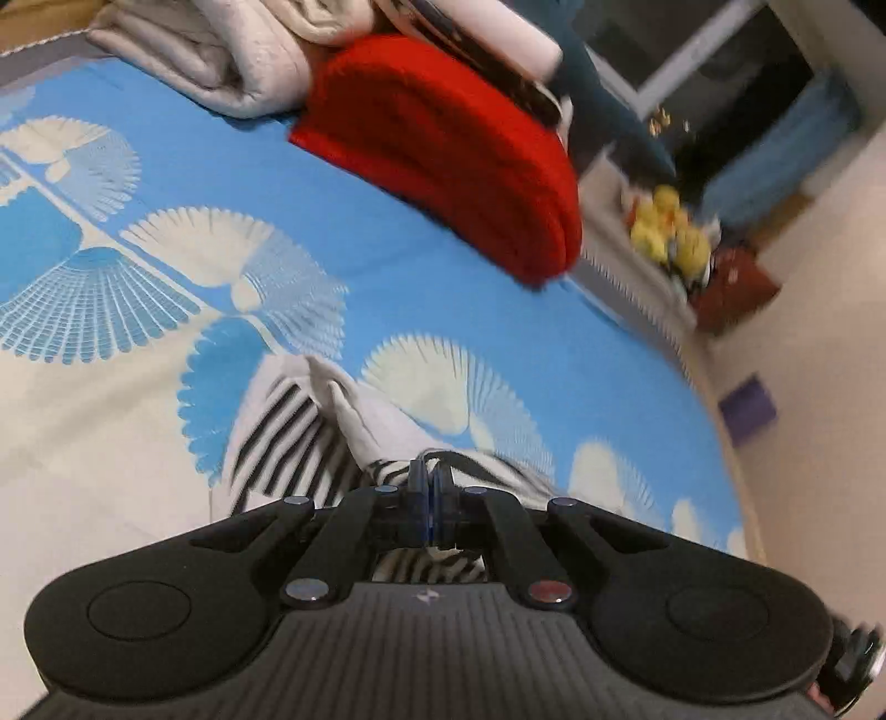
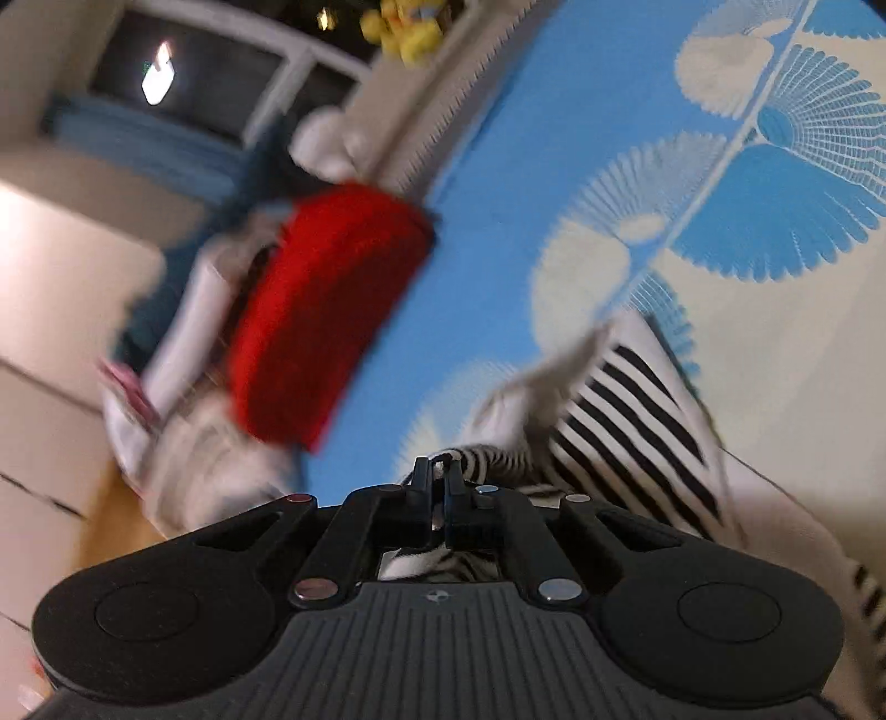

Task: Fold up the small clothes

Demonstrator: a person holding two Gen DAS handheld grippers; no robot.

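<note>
Pinching striped garment (image 1: 288, 437) at its near edge: left gripper (image 1: 429, 482) and right gripper (image 2: 440, 476), jaws pressed together on cloth. Left view alone showing folded beige blanket (image 1: 221, 61). Lying on blue fan-patterned bedsheet (image 1: 387, 266); red folded blanket (image 1: 443, 160) behind, yellow plush toys (image 1: 670, 232) beyond.

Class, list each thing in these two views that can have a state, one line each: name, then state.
left gripper: shut on the striped garment
right gripper: shut on the striped garment
striped garment: crumpled, not yet folded, lying on the bedspread
red blanket: folded, lying on the bedspread
white quilt: folded
bedspread: spread flat
</note>
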